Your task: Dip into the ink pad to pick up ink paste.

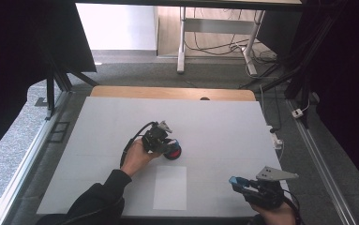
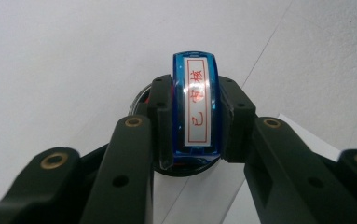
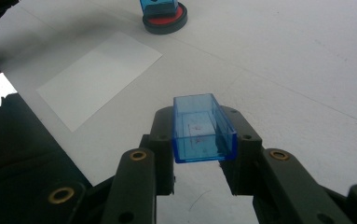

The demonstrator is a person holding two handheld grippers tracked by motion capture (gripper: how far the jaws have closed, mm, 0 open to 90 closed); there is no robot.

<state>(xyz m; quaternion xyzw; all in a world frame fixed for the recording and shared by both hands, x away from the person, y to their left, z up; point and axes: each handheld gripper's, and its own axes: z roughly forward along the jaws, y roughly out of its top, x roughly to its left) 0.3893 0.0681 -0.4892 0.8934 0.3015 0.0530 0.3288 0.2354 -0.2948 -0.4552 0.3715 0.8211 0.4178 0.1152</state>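
My left gripper [image 2: 195, 112] is shut on a blue stamp [image 2: 195, 107] with a white label bearing red characters. It holds the stamp down on a round black ink pad with a red face [image 1: 172, 152] at the middle of the white table [image 1: 214, 126]. The left gripper [image 1: 164, 139] sits just left of that pad in the high view. Near the table's front right corner, my right gripper [image 3: 205, 140] is shut on the stamp's clear blue cap [image 3: 203, 128], open side facing away. That cap [image 1: 236, 181] shows blue at the right gripper [image 1: 247, 185] tips. The ink pad [image 3: 165, 21] and stamp [image 3: 157, 6] appear far off.
A white sheet of paper [image 1: 170, 187] lies flat near the front edge, between the two hands; it also shows as the sheet of paper [image 3: 99, 77] in the right gripper view. Beyond the table are a wooden edge [image 1: 172, 93], desk legs and cables on the floor.
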